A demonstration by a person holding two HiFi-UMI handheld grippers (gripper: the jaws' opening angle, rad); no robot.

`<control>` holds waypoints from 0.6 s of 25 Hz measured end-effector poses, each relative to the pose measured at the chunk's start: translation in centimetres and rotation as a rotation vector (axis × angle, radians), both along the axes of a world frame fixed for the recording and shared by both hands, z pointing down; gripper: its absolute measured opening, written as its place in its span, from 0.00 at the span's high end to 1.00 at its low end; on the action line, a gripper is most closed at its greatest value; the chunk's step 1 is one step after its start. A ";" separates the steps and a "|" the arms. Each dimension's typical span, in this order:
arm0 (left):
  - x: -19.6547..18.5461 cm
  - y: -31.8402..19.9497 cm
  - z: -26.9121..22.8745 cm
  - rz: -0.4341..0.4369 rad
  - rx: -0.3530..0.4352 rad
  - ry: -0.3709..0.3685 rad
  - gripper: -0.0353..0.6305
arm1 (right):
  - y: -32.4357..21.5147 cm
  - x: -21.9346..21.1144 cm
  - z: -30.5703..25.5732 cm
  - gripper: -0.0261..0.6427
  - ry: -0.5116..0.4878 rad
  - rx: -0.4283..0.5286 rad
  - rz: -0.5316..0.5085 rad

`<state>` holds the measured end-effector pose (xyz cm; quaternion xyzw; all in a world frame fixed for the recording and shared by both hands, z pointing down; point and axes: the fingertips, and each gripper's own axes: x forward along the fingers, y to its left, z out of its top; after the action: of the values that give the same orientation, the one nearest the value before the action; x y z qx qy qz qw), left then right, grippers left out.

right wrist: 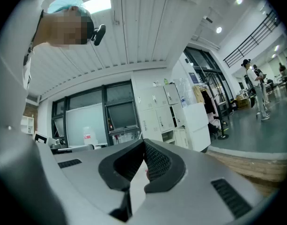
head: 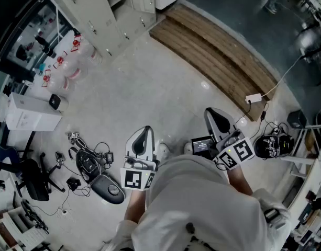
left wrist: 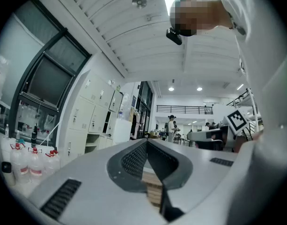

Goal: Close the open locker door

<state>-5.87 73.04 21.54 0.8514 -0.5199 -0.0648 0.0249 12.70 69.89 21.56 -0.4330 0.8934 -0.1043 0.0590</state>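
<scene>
Head view puts both claws close in front of the person's body, held level and touching nothing. The left claw (head: 145, 132) has its jaws brought together at the tips with nothing between them, and the left gripper view shows only floor through the gap behind the pads. The right claw (head: 215, 114) is likewise fully closed and empty. Beyond them lies a stretch of pale floor (head: 165, 82), with a wooden strip (head: 212, 51) running across it. Farthest off, the locker bank (head: 92, 14) stands against the wall, well apart from both claws. An open locker compartment (right wrist: 169, 136) shows low in the bank. Its locker door is too small to pick out with certainty. By my judgement the task has not begun: the approach, the reach and the push that shuts the door are all left.
</scene>
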 end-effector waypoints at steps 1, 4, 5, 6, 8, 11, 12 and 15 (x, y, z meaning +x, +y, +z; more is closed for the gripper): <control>0.8 0.3 -0.5 -0.005 -0.003 0.024 0.94 | 0.6 0.8 -0.2 0.92 0.001 0.000 0.009; 3.3 1.4 -1.9 -0.009 -0.007 0.082 0.94 | 2.3 2.8 -0.9 0.92 -0.001 0.001 0.025; 4.1 1.8 -2.2 -0.004 -0.005 0.083 0.94 | 2.8 3.3 -0.9 0.92 -0.006 0.000 0.024; 5.0 2.2 -2.3 0.001 -0.002 0.072 0.94 | 3.2 3.6 -0.9 0.92 -0.014 -0.002 0.019; 6.5 3.2 -2.4 0.010 0.001 0.033 0.94 | 3.9 4.2 -0.7 0.92 -0.022 -0.003 0.000; 8.0 4.7 -2.0 0.007 -0.011 -0.001 0.94 | 4.9 5.4 -0.2 0.92 -0.013 0.006 -0.022; 8.2 5.1 -1.8 -0.002 -0.020 -0.005 0.94 | 5.1 5.7 -0.1 0.92 -0.011 0.008 -0.026; 8.3 5.8 -1.3 -0.038 -0.047 0.014 0.94 | 5.5 6.4 -0.2 0.92 -0.019 0.016 -0.040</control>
<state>2.41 78.89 20.19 0.8402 -0.5370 -0.0592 0.0473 19.09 75.37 21.32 -0.4135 0.9021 -0.1022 0.0688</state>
